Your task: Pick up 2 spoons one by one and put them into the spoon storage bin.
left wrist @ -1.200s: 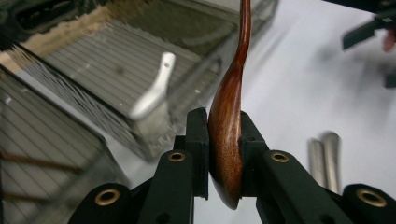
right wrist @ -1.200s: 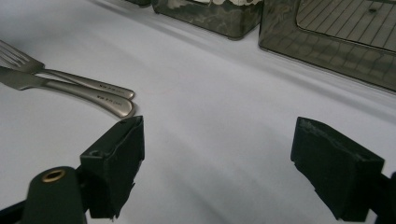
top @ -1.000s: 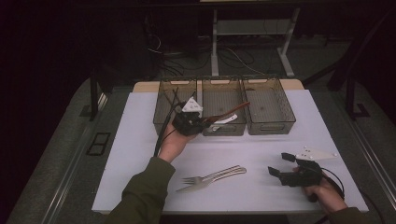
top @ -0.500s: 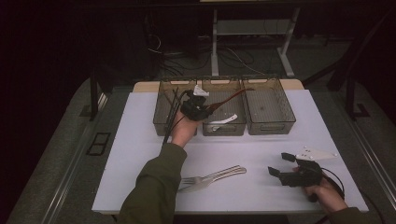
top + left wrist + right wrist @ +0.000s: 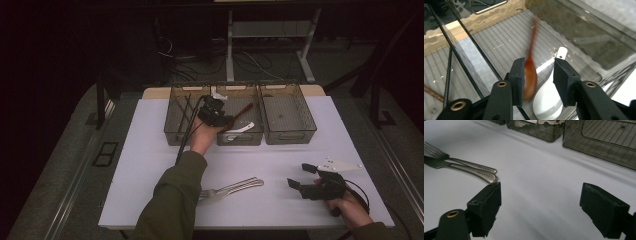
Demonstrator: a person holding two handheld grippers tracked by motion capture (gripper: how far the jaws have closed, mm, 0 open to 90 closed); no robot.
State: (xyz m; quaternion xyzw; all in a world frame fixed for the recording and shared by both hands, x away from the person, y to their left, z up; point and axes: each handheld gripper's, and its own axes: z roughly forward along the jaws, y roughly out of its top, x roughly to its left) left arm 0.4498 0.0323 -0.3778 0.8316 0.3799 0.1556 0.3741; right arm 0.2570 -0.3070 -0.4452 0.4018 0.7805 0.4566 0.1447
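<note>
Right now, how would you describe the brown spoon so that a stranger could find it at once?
Three clear bins stand in a row at the table's far edge; look in the middle one. Two spoons lie there, under the left tongs. The brown spoon is the slim dark one; the spoon beside it is white and wider.

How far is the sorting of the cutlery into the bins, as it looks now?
Done: a white spoon lies in the middle bin, and thin sticks in the left bin. In hand: the left claw, open over the middle bin, has a blurred brown spoon beside one pad. Left: the forks on the table; the right claw is open and the right bin looks empty.
</note>
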